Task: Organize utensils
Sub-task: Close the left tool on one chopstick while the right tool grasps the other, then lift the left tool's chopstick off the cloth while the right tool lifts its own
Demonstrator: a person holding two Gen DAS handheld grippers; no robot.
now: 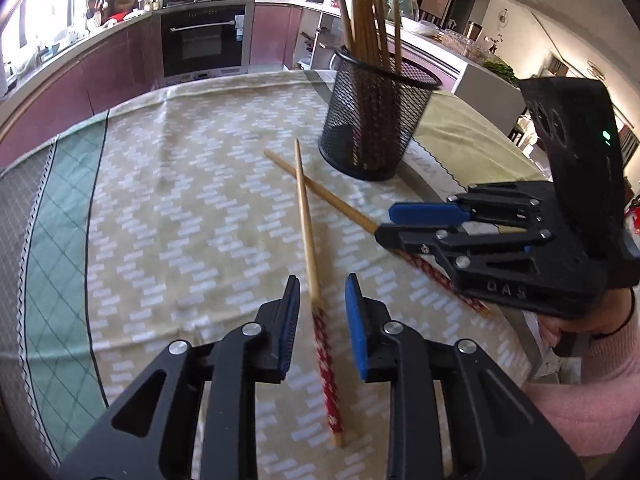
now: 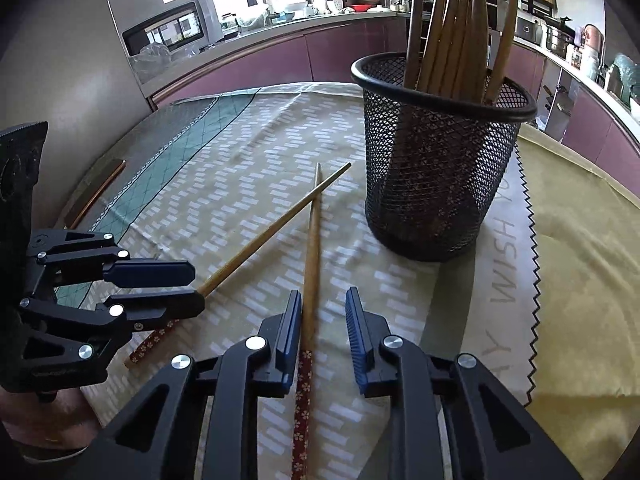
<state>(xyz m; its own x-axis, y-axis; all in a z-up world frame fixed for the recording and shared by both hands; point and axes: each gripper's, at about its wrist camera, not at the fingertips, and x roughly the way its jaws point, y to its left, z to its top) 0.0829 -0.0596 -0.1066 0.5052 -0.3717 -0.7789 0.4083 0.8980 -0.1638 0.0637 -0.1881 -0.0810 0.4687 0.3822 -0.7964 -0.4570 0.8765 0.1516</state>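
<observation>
Here, each gripper straddles one of the two loose chopsticks that lie crossed on the cloth-covered bench (image 1: 168, 184). The left gripper (image 1: 322, 307) is spread, its blue pads on either side of the nearer chopstick (image 1: 307, 224), just where bare wood meets the red patterned handle; nothing is pinched. That stick's long axis runs almost straight ahead from the gripper, tip pointing away. The right gripper (image 2: 323, 320) is likewise spread about the second chopstick (image 2: 311, 264), the shaft lying close against one pad, its long axis also running forward from the gripper, toward the black mesh holder (image 2: 436, 176). The two sticks cross near their far tips, well ahead of both grippers. The holder stands upright just beyond the crossing, on the right gripper's side, already filled with upright chopsticks (image 2: 452, 36). Judged from this layout, the right gripper is nearer the holder, and each stick is aligned for a straight closing pinch.
</observation>
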